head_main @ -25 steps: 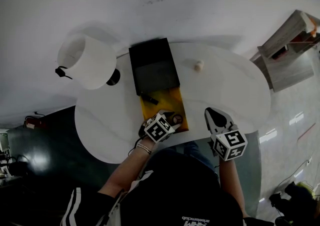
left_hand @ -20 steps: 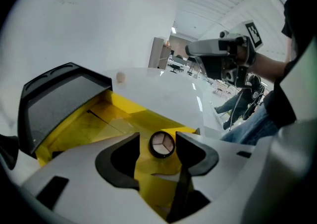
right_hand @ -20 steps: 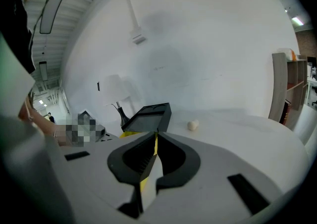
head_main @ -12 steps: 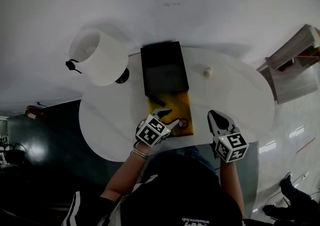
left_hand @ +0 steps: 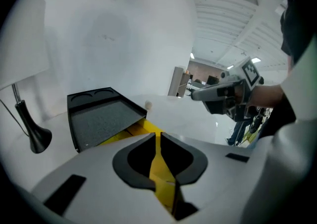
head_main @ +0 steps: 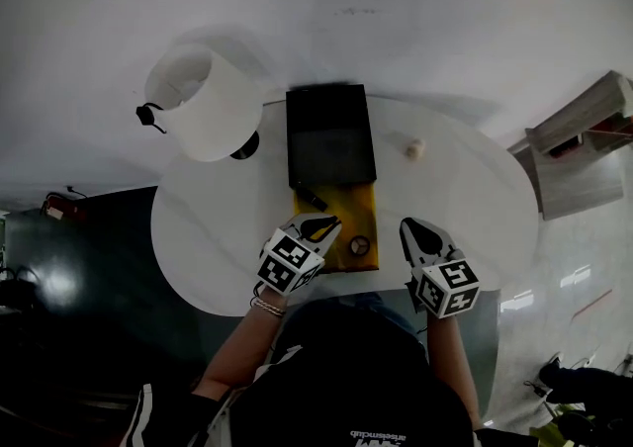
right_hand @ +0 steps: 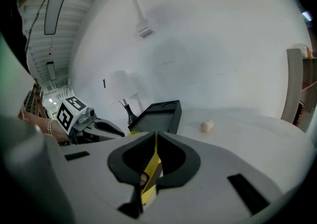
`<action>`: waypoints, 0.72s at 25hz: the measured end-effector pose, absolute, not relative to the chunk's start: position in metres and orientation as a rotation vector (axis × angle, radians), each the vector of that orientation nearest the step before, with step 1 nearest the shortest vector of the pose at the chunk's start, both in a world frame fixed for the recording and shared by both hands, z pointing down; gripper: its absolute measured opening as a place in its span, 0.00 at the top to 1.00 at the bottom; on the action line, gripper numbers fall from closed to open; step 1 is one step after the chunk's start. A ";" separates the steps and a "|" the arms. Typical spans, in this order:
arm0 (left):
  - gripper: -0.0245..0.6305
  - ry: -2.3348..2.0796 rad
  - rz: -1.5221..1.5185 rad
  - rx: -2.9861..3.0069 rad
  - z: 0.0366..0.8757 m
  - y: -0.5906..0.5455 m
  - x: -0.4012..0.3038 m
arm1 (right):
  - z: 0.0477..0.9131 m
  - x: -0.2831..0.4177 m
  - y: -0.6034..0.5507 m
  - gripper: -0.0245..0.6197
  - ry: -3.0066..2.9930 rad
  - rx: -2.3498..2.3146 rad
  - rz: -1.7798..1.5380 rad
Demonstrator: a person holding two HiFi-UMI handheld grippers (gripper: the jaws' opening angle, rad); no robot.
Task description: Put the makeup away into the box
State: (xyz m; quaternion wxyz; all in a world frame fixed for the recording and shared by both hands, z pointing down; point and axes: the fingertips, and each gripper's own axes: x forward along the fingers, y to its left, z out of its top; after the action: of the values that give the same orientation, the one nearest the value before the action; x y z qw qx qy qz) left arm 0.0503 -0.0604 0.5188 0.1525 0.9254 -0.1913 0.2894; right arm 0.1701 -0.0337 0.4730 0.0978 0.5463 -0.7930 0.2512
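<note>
While the left tool [head_main: 336,222] has just closed empty, the right tool [head_main: 406,225] is shut too.

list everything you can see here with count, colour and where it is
table: 1, white, rounded, under everything
box: 1, yellow inside, mid table
lid: 1, black, open at the box's far end
slim stick: 1, black, in the box near the lid
round item: 1, dark, in the box's near right part
small lump: 1, beige, on the table right of the lid
lamp: 1, white shade, table's far left
shelf unit: 1, grey, off the table at right
left gripper: 1, white and black, over the box's near left edge, jaws just closing, nothing between them
right gripper: 1, white and black, right of the box, shut, empty
</note>
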 end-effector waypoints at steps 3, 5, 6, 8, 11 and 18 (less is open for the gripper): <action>0.93 -0.613 0.740 2.678 0.509 -0.066 0.044 | 0.474 0.161 -0.037 0.91 -2.368 1.579 0.749; 0.93 -0.660 0.727 2.701 0.507 -0.069 0.040 | 0.474 0.160 -0.037 0.91 -2.376 1.570 0.747; 0.93 -0.671 0.720 2.707 0.506 -0.070 0.040 | 0.474 0.160 -0.036 0.91 -2.375 1.573 0.750; 0.93 -0.669 0.684 2.711 0.503 -0.071 0.041 | 0.475 0.163 -0.034 0.91 -2.369 1.585 0.758; 0.94 -0.665 0.628 2.739 0.494 -0.073 0.042 | 0.477 0.164 -0.031 0.91 -2.366 1.593 0.767; 0.94 -0.705 0.666 2.825 0.490 -0.072 0.045 | 0.479 0.166 -0.026 0.91 -2.359 1.605 0.778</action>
State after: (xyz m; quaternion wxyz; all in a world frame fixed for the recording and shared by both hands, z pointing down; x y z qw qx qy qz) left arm 0.0450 -0.0725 0.4899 0.0774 0.9429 -0.2354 0.2224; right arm 0.1663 -0.0256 0.4789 0.0919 0.5404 -0.7943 0.2620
